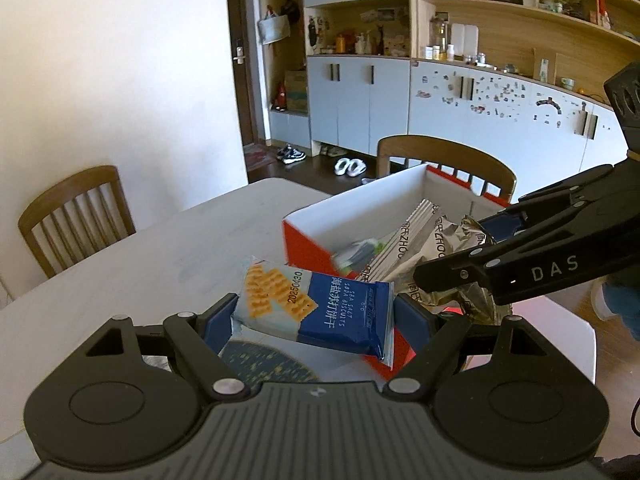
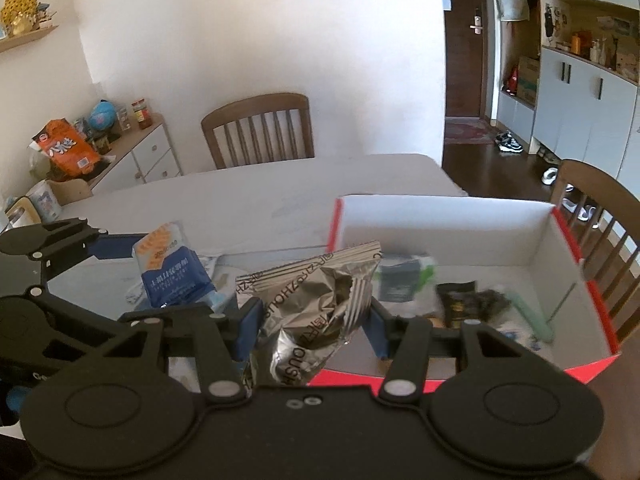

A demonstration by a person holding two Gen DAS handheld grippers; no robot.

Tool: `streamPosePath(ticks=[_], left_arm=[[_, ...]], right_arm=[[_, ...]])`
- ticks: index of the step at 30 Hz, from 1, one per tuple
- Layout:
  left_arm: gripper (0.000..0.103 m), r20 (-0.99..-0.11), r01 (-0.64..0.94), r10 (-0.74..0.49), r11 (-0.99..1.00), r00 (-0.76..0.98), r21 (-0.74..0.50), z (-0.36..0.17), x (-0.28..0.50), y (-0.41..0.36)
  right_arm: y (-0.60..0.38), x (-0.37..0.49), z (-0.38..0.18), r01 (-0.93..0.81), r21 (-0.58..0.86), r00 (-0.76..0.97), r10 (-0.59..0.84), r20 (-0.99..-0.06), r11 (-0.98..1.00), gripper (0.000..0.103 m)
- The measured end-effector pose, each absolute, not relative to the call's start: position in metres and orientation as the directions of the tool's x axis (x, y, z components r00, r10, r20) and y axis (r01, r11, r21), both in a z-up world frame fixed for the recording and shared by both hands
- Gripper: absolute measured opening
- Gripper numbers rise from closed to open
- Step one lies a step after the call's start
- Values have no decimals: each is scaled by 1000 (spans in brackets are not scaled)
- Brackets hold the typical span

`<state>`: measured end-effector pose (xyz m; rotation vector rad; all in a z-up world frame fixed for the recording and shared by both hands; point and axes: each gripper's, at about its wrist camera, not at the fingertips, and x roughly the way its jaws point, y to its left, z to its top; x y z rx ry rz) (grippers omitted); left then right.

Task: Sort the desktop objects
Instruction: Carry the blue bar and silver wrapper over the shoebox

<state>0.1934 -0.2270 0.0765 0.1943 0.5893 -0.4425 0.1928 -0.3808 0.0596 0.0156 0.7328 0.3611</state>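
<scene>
So the main container here is the red box (image 2: 592, 292) with the white inside, sitting on the pale table (image 2: 240, 200), and from the right wrist view we've got a decent look into it: a dark grey packet with a green edge (image 2: 400, 280) toward the back left, a small black packet (image 2: 458, 304) in the middle, and a pale green stick-shaped thing (image 2: 536, 320) leaning off toward 4 o'clock of that. A bit blurry in there, so we can't read any of it. Our left gripper (image 1: 316, 314) is clamped on a blue and white soda biscuit pack (image 1: 320, 308), pads pressing on both ends of it, and the pack hangs crosswise between the fingers, tilted down toward 4 o'clock. In that view the box sits just behind it at about 1 o'clock, and its near red corner shows under the pack. Our right gripper (image 2: 316, 320) is squeezed around a crumpled silver snack bag (image 2: 316, 300), the bag bunched up between the blue pads and sticking up past them toward 12 o'clock. That bag is over the box's near left corner, with the open inside spreading out toward 2 o'clock. The two grippers are close side by side, the biscuit pack at 9 o'clock of the silver bag.
</scene>
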Motion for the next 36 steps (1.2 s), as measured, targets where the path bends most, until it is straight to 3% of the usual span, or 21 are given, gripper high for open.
streamPosePath(ticks=[21,36], left_arm=[[83,-599,516,-370,852,710,85,69,226,-325],[83,-691,557,-337,823,639,113,38,270,-372]], right_arm=[[-476,215,54,-252,126,702,271,-659,959,53],[-513,255,38,-249,81,669,232,-707,965,53]])
